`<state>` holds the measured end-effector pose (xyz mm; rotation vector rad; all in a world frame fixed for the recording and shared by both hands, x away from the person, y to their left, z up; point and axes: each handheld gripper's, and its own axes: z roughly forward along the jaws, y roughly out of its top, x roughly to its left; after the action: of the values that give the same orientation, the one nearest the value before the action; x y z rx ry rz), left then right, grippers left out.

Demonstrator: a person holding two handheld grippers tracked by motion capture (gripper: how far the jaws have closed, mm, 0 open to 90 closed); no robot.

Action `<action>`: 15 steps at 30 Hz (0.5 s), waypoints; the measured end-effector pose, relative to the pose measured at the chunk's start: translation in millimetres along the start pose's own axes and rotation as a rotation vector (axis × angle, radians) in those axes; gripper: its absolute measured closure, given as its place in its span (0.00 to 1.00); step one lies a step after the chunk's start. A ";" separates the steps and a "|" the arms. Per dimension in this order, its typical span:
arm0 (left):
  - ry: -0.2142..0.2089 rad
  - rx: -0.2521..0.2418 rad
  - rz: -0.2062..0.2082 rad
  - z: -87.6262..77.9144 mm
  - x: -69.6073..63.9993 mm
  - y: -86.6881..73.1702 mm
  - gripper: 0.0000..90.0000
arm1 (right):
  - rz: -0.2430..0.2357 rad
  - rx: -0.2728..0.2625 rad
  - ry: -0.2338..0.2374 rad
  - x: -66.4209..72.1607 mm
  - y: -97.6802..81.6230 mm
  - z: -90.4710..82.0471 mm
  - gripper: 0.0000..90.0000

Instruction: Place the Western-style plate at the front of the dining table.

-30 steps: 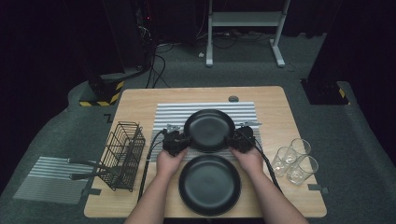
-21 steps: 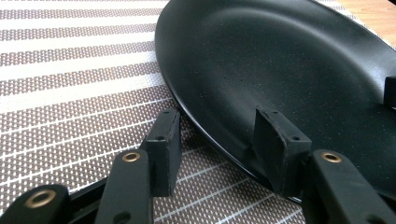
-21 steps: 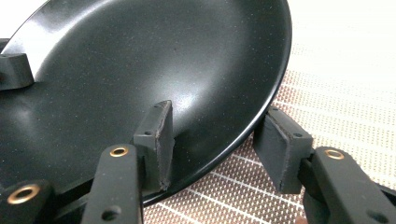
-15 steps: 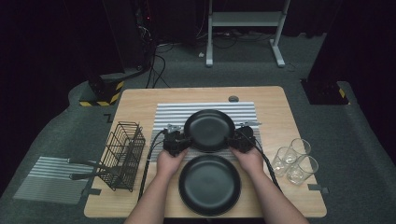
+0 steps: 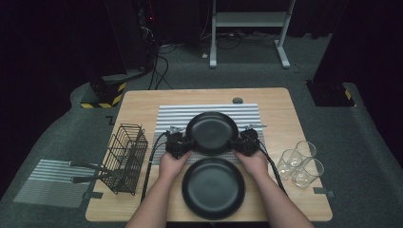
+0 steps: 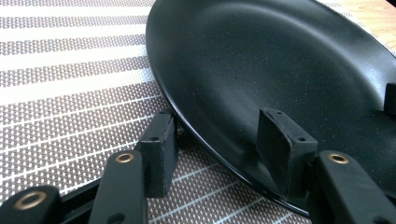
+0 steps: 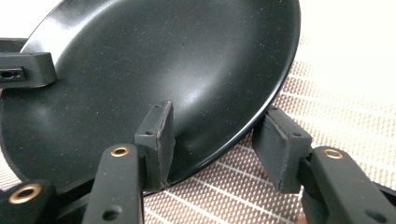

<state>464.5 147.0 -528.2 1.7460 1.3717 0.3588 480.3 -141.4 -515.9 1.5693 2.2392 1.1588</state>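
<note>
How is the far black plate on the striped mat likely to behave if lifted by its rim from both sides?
The far black plate looks rigid, so it should probably lift flat without sagging. Its glossy, sloped rim may slide between the jaws, which straddle it loosely with gaps showing in both gripper views. It seems ceramic-like, so likely heavy for its size and could chip if dropped onto the striped mat.

Looking along the right tool [image 7: 212,140], its two black jaws rising from the bottom edge and standing apart. Straddling the near rim of a black plate [image 7: 154,70]: left pad [image 7: 156,140] sitting over the glossy inside, right pad [image 7: 280,149] hanging just outside the rim, a gap showing there. Resting tilted over a striped mat [image 7: 327,107]. Poking in at the far left rim, a jaw of the left tool [image 7: 25,70].
</note>
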 end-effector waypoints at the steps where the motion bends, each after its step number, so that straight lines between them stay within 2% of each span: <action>1: 0.002 0.001 0.004 0.4 0.1 0.4 0.54 | 0.001 -0.002 -0.001 0.4 -0.7 -0.2 0.54; 11: -0.009 0.004 0.013 1.4 -0.6 0.9 0.54 | -0.001 -0.016 0.005 -1.5 -6.3 -4.4 0.54; 15: -0.009 0.004 0.013 1.1 -0.9 0.5 0.54 | -0.012 -0.036 -0.032 0.6 -5.6 -3.8 0.54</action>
<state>465.2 145.6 -528.3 1.7587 1.3565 0.3546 473.9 -143.6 -516.9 1.5482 2.1914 1.1560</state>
